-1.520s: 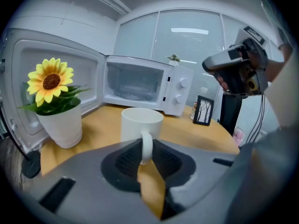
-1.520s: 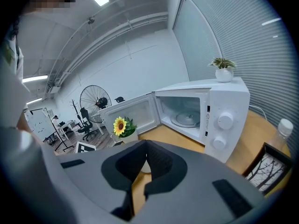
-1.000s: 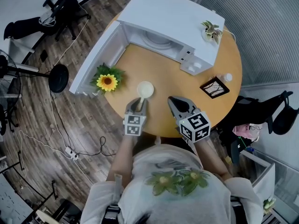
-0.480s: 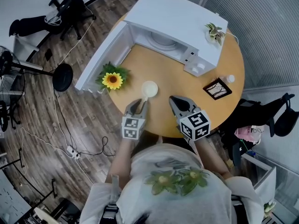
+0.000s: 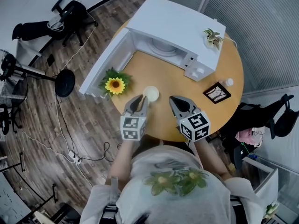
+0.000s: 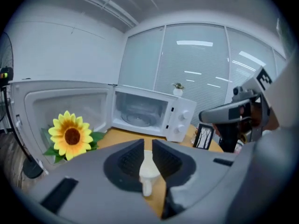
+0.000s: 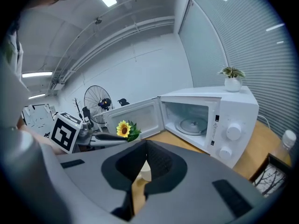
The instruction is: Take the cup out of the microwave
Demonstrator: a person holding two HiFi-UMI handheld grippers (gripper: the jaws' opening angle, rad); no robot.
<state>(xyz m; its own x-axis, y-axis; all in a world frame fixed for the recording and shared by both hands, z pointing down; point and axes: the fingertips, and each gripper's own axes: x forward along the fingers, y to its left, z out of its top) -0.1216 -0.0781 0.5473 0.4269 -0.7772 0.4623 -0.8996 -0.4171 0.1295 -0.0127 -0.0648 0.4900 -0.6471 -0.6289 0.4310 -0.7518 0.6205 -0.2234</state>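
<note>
Standing near the person's edge of the table (image 5: pixel 163 73), outside the microwave (image 5: pixel 182 27), the small pale cup (image 5: pixel 151 94) looks light, rigid and breakable, best taken by its handle (image 6: pixel 147 188), while the left gripper (image 5: pixel 139 99), its jaws just closing to a narrow gap, holds nothing and the right gripper (image 5: pixel 174 100) is closed and empty.

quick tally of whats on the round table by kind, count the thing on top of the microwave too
microwave: 1
cup: 1
sunflower: 1
potted plant, on top of the microwave: 1
picture frame: 1
bottle: 1
total: 6
</note>
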